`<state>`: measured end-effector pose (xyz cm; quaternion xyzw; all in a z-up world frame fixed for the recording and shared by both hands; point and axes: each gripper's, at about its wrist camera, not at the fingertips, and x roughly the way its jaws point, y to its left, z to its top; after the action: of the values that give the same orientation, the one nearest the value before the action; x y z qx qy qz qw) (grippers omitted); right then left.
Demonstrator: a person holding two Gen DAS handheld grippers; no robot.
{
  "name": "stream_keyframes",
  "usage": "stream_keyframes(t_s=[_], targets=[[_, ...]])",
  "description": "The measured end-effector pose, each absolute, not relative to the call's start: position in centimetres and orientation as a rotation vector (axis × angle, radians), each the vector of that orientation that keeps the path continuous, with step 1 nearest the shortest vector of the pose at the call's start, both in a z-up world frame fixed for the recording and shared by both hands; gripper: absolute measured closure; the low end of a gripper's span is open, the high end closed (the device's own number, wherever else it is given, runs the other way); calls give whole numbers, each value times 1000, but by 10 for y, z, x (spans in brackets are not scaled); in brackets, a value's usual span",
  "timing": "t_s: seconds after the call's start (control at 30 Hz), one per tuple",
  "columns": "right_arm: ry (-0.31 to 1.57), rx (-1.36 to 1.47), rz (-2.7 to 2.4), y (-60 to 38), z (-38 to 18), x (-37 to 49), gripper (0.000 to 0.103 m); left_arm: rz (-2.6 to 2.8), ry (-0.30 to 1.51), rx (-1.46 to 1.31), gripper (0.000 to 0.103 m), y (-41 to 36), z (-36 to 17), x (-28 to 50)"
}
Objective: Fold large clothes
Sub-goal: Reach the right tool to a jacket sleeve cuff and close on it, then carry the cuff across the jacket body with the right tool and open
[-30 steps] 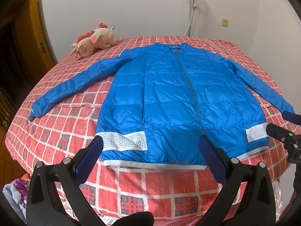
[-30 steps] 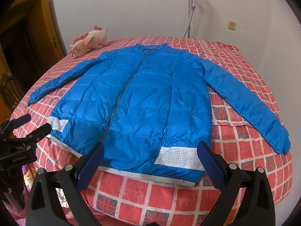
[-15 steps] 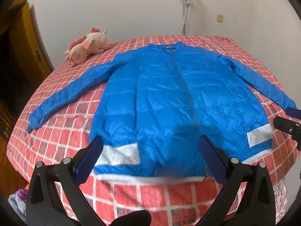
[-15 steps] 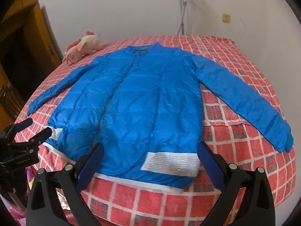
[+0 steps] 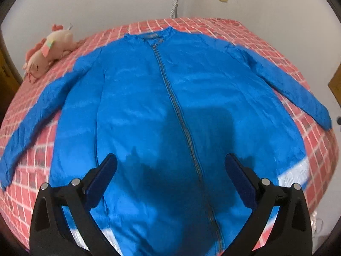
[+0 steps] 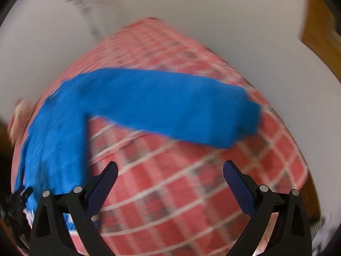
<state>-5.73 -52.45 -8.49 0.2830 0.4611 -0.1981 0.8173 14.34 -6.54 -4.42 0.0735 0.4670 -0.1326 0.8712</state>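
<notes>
One blue jacket (image 5: 149, 111) lies spread on one bed (image 5: 266, 49) with a red checked cover, its two sleeves reaching toward 9 o'clock (image 5: 32, 115) and 3 o'clock (image 5: 287, 85) and a single zipper (image 5: 177, 111) running down its middle. One pink plush toy (image 5: 46, 53) rests at 10 o'clock. Two white bands show near the hem; the clearer one sits at 4 o'clock (image 5: 295, 173). Two grippers are counted, the left gripper (image 5: 170, 175) and the right gripper (image 6: 170, 177), each with two spread fingers.
</notes>
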Motion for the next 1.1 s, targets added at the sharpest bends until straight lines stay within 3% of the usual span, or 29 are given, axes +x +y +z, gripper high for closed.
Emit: stream_keyframes(t_s=[0.53,0.57,0.67,0.77,0.87,1.1], targets=[[1067,832,-489,-626,-162,-24,10,-239,1008,14,3,-39,-64,197],[1061,807,-492,-625,-159,-23,14,-237,1010,10,3,-37,-65,198],[1032,811,-456,-624,-154,-20,49,-236,1015,-5,3,-34,-66,202],[1018,769,-444,-618,-142,-18,66,-251,1010,3,3,-34,-66,203],[967,723,-436,-604,-117,-16,75,-257,1003,0,3,-32,-63,203],[837,599,-274,-549,-51,26,81,-256,1017,-41,4,-26,-57,210]])
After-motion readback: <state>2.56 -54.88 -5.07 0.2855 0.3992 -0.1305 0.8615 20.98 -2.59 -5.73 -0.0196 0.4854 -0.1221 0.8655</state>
